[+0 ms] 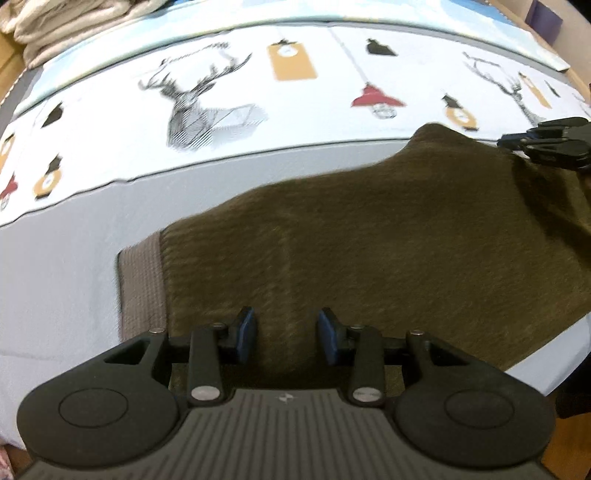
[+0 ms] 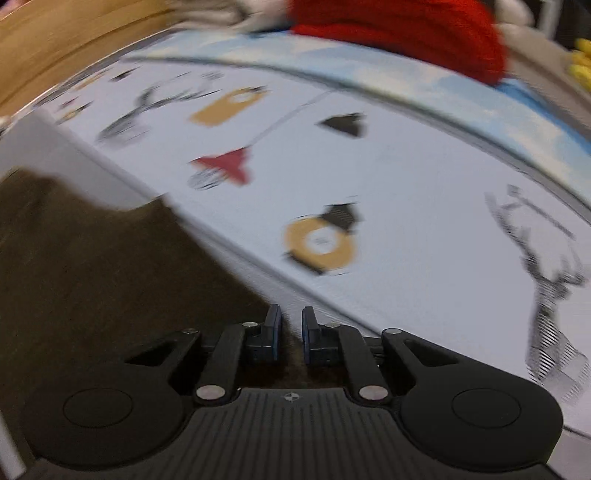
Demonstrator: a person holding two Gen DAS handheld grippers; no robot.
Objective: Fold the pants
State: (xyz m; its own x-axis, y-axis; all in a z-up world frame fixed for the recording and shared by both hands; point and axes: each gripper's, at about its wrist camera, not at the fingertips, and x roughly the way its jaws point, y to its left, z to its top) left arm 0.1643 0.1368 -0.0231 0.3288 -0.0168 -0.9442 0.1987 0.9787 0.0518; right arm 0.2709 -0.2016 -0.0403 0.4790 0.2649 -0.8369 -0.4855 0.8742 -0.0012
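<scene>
The olive-brown pants [image 1: 388, 251] lie folded on a printed bed cover [image 1: 221, 92] — waistband at the left edge. The left gripper [image 1: 287, 334] hangs above the cloth, jaws spread, nothing between them. The right gripper [image 2: 291, 332] stands at the pants' far corner, jaws slightly parted — no cloth pinched.

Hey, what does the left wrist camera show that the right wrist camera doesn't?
Only the left wrist view shows the pants' lighter ribbed waistband, a beige folded pile at the far left, the left tool with jaws apart above the pants, and the right tool from outside, at the pants' far edge.

Only the right wrist view shows a red knit garment and something yellow beyond the printed cloth.

Both show the brown pants and the deer-and-lamp printed cloth.
</scene>
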